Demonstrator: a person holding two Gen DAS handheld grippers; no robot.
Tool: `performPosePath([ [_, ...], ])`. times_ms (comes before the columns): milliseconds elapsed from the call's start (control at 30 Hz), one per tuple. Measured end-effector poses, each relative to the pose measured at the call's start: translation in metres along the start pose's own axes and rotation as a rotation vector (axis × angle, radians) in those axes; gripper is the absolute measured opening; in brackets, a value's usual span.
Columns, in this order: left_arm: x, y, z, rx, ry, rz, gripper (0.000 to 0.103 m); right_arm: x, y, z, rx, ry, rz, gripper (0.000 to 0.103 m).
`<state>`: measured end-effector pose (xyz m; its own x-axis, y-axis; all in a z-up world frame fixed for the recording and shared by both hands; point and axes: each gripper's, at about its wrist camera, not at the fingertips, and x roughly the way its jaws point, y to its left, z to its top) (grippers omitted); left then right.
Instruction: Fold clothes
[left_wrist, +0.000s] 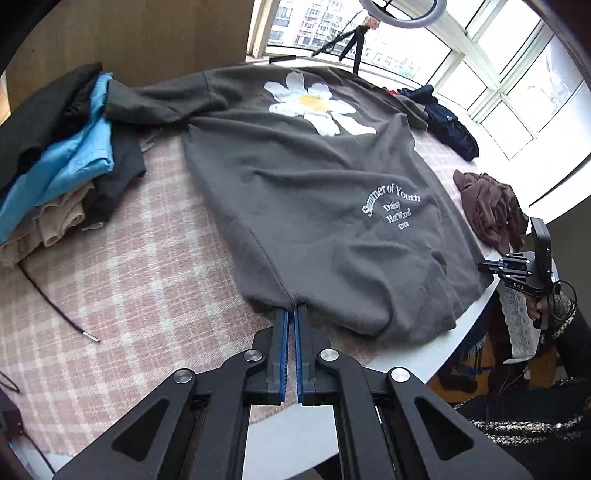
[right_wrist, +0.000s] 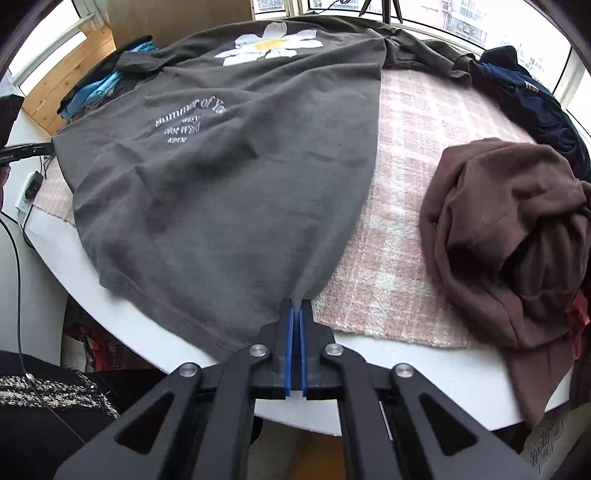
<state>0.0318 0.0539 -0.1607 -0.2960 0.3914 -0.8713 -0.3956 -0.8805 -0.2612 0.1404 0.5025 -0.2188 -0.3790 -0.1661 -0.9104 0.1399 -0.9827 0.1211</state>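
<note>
A: Windows curve behind a round white table (right_wrist: 229, 398) covered with a pink plaid cloth (left_wrist: 140, 266). Where is the garment?

B: Spread flat across that cloth: a dark grey sweatshirt (left_wrist: 295, 177) with a white daisy print (left_wrist: 317, 103) at the far end and white lettering (left_wrist: 391, 210) nearer the hem.

A: And the tools?

B: Both sit at the near hem. The left gripper (left_wrist: 291, 314) is clenched on the hem's left portion, cloth bunching at its blue pads. The right gripper (right_wrist: 296, 306) is clenched on the hem's right corner, where the fabric draws into a point over the table's edge.

A: Anything around it?

B: A pile of folded clothes (left_wrist: 59, 173), blue and beige among them, lies to the left, one sleeve reaching toward it. A crumpled brown garment (right_wrist: 509, 240) sits to the right, apart from the sweatshirt, with a navy garment (right_wrist: 535, 103) beyond it
</note>
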Motion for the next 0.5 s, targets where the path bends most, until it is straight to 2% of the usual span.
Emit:
performPosePath([
  [167, -0.068, -0.005, -0.006, -0.057, -0.062, 0.048, 0.000, -0.091, -0.007, 0.025, 0.022, -0.212, 0.060, 0.003],
  [200, -0.085, -0.006, -0.006, -0.047, -0.078, 0.072, 0.000, -0.113, -0.008, 0.032, 0.038, -0.267, 0.085, 0.003],
  [267, -0.103, -0.001, -0.004, -0.035, -0.088, 0.141, 0.000, -0.141, -0.010, 0.044, 0.065, -0.316, 0.144, 0.003],
  [300, -0.108, 0.002, -0.002, -0.032, -0.086, 0.182, 0.000, -0.148, -0.010, 0.049, 0.068, -0.321, 0.151, 0.003],
  [333, -0.110, 0.007, -0.001, -0.036, -0.080, 0.200, 0.000, -0.147, -0.006, 0.054, 0.052, -0.311, 0.118, 0.003],
  [400, -0.092, 0.011, -0.007, -0.054, -0.038, 0.147, 0.000, -0.127, 0.006, 0.057, -0.008, -0.261, 0.017, 0.003],
  [433, -0.077, 0.007, -0.012, -0.041, -0.008, 0.146, 0.000, -0.115, 0.009, 0.057, -0.027, -0.228, -0.017, 0.003],
  [500, -0.044, -0.004, -0.028, -0.012, 0.050, 0.133, 0.003, -0.091, 0.007, 0.055, -0.031, -0.155, -0.037, 0.003],
])
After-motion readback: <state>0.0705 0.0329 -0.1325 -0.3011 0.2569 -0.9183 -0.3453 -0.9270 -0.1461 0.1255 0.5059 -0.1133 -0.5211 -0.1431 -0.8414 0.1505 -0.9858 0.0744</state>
